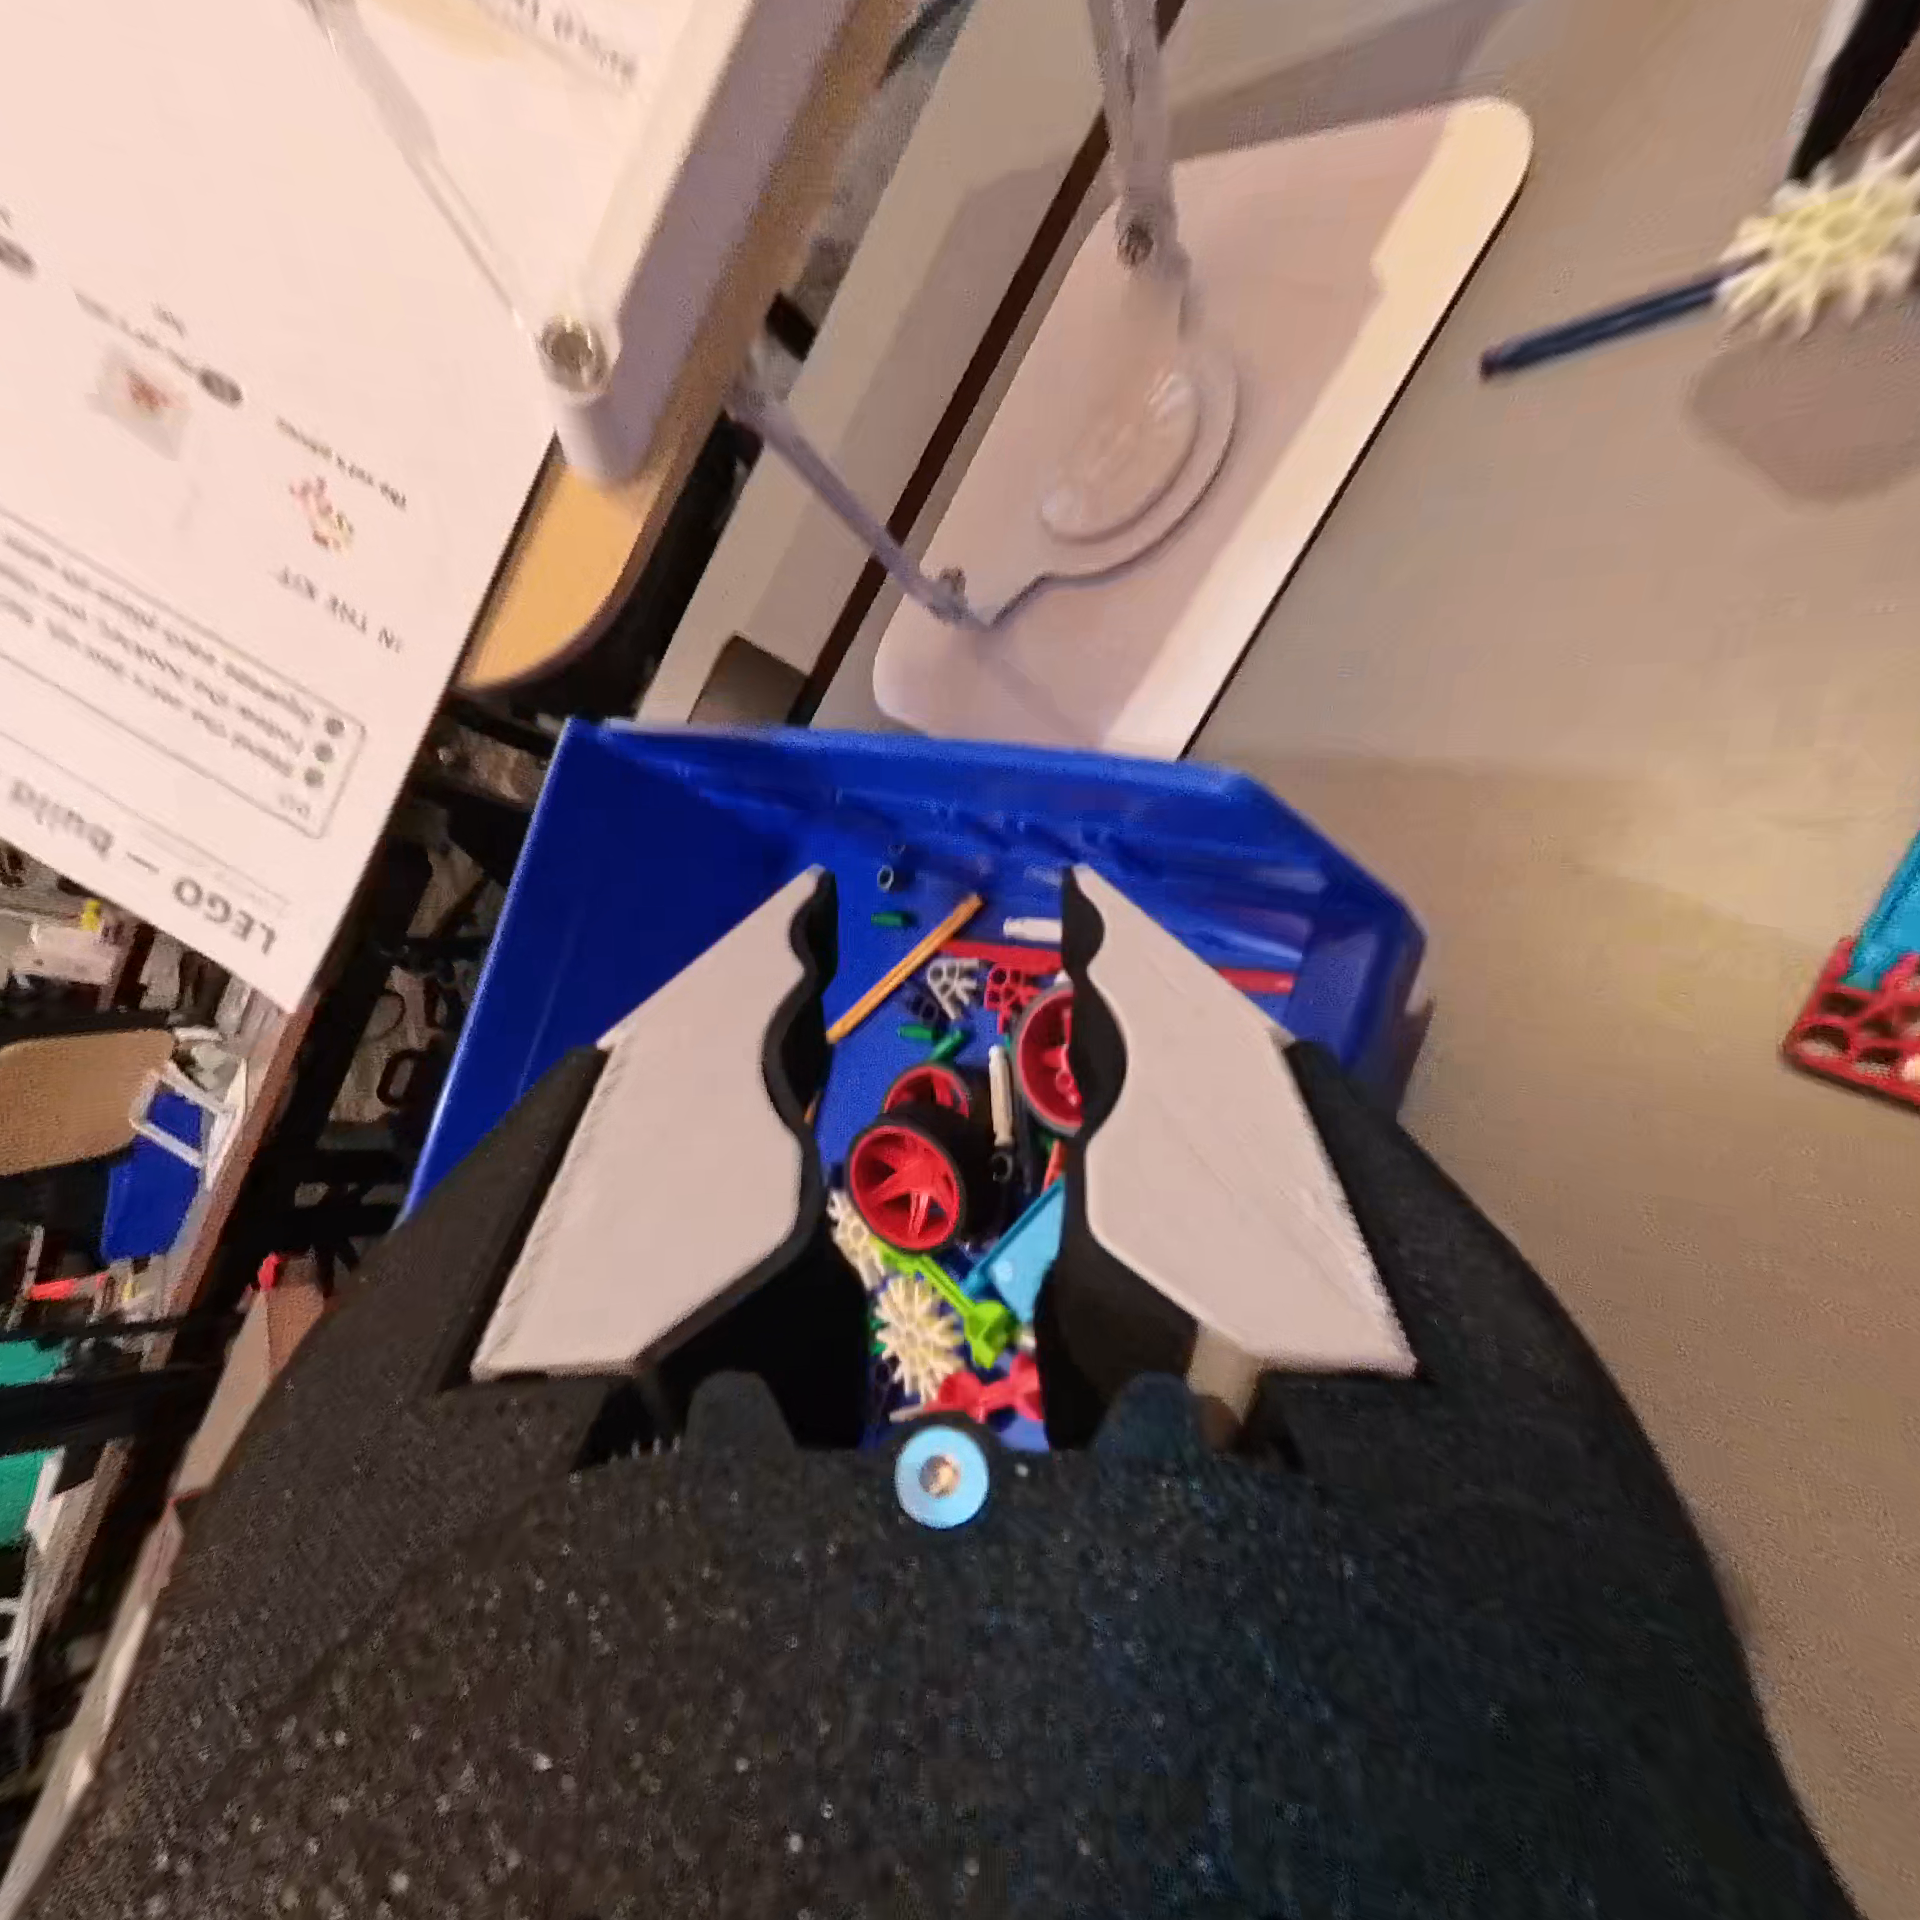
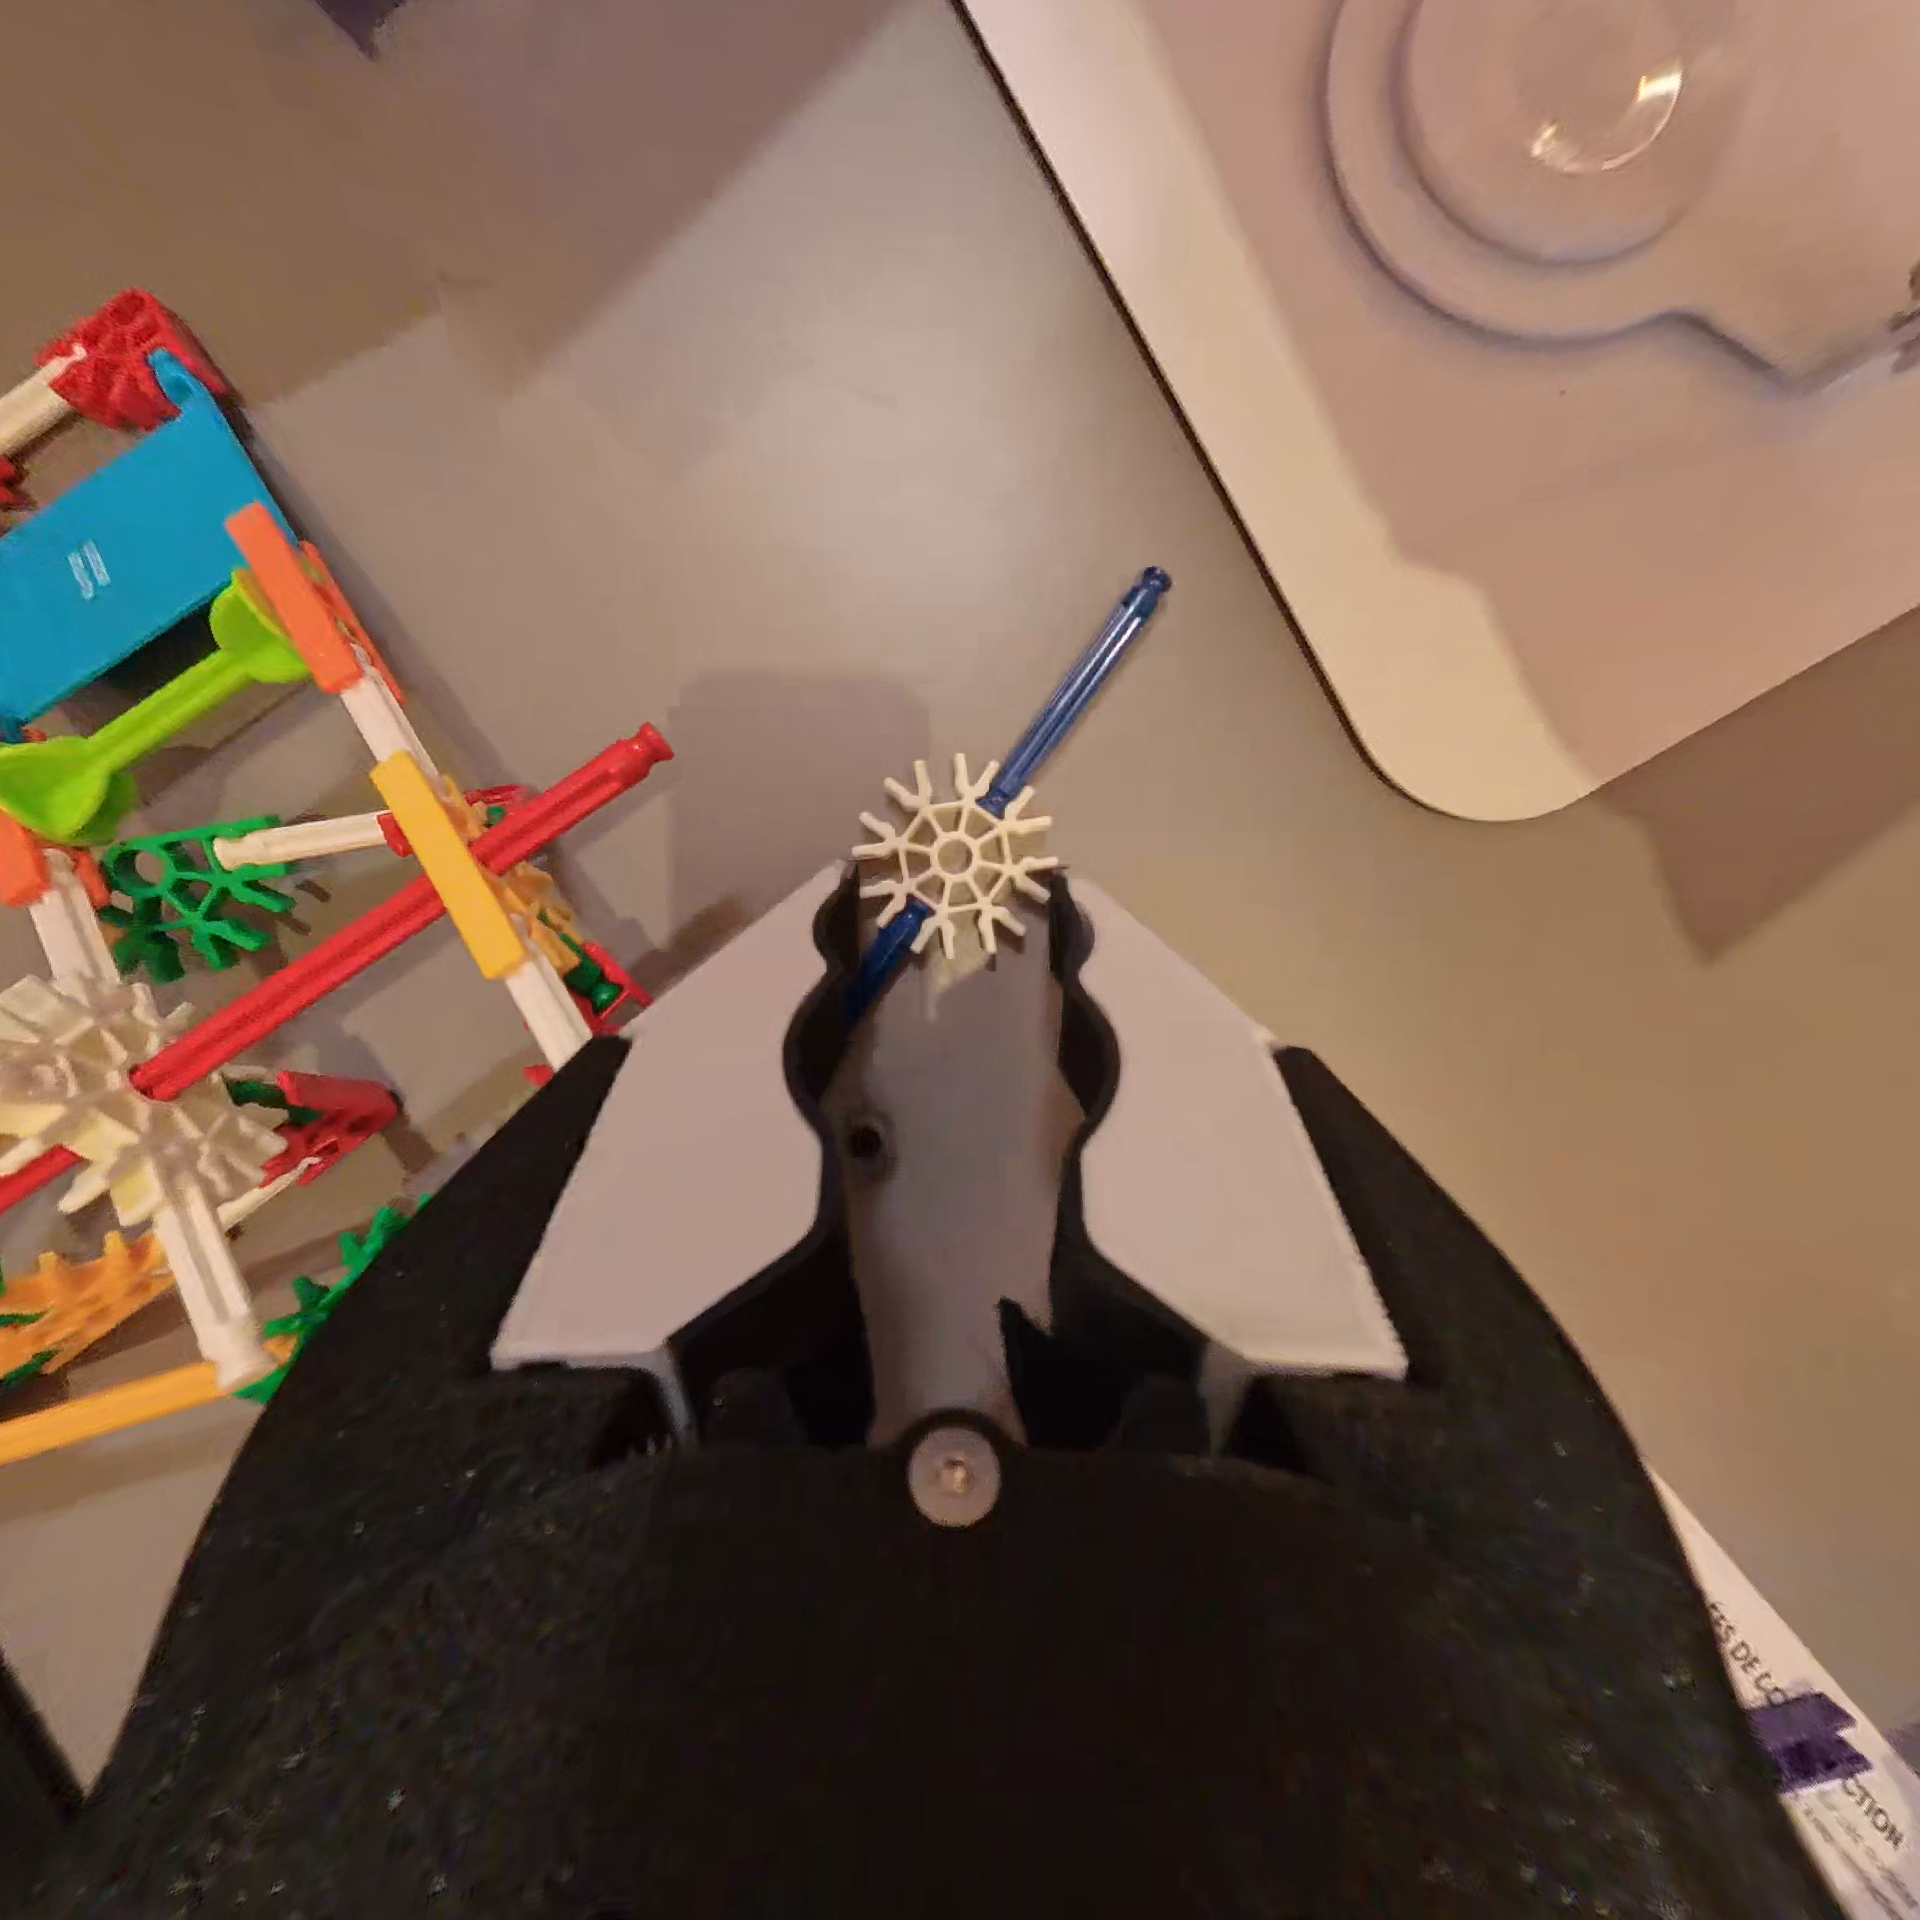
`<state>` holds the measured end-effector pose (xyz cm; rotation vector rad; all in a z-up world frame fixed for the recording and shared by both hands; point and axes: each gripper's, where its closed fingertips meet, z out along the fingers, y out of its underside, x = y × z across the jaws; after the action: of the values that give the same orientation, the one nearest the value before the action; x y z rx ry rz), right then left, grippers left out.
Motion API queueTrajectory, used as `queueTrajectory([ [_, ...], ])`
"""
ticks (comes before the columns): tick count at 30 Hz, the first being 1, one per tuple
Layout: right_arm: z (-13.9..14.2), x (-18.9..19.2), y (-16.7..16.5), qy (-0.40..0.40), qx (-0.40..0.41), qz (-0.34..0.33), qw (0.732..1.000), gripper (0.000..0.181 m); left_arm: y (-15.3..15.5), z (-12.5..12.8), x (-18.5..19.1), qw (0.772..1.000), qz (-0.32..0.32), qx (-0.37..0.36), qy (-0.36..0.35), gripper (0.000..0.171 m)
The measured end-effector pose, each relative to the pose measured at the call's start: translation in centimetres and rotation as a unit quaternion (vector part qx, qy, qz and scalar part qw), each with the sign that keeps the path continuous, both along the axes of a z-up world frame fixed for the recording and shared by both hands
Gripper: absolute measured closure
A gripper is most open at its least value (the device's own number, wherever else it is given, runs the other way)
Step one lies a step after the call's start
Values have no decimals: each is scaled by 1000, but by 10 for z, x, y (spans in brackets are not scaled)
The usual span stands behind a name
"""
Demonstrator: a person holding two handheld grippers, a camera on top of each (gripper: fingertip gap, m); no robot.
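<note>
Your right gripper [image 2: 954, 894] is clenched on a cream snowflake connector [image 2: 954, 857] with a blue rod [image 2: 1070, 691] plugged through it. The connector sits right at the fingertips, the rod running up and away to the right and its short lower end tucked between the fingers. The piece hangs above the tan table [image 2: 644, 436], touching nothing else.

Your left gripper [image 1: 948, 883] is released and holds nothing. It hovers over the blue bin [image 1: 665, 862], which is full of loose parts — red wheels [image 1: 906, 1174], an orange rod [image 1: 904, 966], cream snowflake connectors and green and teal pieces.

As to progress, a judgement only: one rod-and-connector pair is joined and in your right gripper, apart from the built model [image 2: 260, 883]. That model of red, yellow, white and green rods with a teal panel stands to the left in the right wrist view. The many parts in the bin are unused.

For room, open table lies straight ahead of your right gripper. The model's red rod juts toward it on the left, near but not touching. On the right, the rounded edge of a white stand base [image 2: 1455, 644] is close to the blue rod's tip. On your left side the bin's far wall lies beyond the fingertips, and a white printed sheet [image 1: 239, 416] overhangs to the upper left.
</note>
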<state>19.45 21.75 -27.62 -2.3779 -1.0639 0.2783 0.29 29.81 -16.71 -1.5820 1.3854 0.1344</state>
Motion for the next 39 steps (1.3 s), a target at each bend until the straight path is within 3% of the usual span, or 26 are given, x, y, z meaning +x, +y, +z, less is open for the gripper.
queueTrajectory([
  [5, 2, -3, 0, -1, 30, 8, 1000, 148, -27, 3, 42, 997, -66, 43, 8, 157],
  [7, 7, -4, -1, -3, 46, 15, 999, 148, -35, -1, 50, 996, -79, 30, 13, 119],
  [9, 17, -9, -1, 12, 66, 25, 997, 148, -35, 1, 49, 995, -78, 48, 30, 122],
  [12, 42, -9, 2, -15, 142, 41, 989, 147, -42, 19, 51, 994, -93, 55, -6, 123],
  [16, 102, -32, -7, -46, 314, 100, 943, 147, -64, 47, 65, 986, -133, -9, -100, 121],
  [18, 135, -44, -9, -62, 399, 98, 910, 147, -77, 59, 79, 967, -163, -77, -177, 121],
  [20, 157, -61, -21, -79, 467, 135, 870, 147, -90, 74, 92, 933, -197, -155, -259, 121],
  [23, 167, -78, -30, -115, 516, 164, 833, 147, -98, 93, 102, 885, -225, -217, -345, 127],
  [25, 168, -86, -36, -104, 519, 175, 830, 147, -97, 96, 103, 877, -228, -217, -363, 158],
  [27, 170, -87, -36, -105, 524, 171, 828, 147, -103, 101, 103, 858, -248, -237, -383, 166],
  [28, 170, -88, -36, -80, 511, 166, 840, 147, -106, 103, 103, 852, -255, -242, -388, 169],
  [30, 171, -88, -40, -9, 467, 160, 870, 140, -103, 106, 101, 872, -250, -194, -374, 170],
  [33, 175, -90, -46, 136, 361, 157, 909, 132, -135, 113, 105, 852, -326, -207, -353, 171],
  [35, 176, -93, -51, 180, 332, 175, 909, 140, -149, 107, 110, 860, -352, -195, -313, 170],
  [37, 171, -103, -65, 223, 268, 216, 912, 152, -169, 106, 112, 845, -399, -197, -298, 170],
  [39, 164, -108, -72, 215, 258, 244, 910, 176, -174, 108, 112, 841, -409, -188, -301, 170],
])
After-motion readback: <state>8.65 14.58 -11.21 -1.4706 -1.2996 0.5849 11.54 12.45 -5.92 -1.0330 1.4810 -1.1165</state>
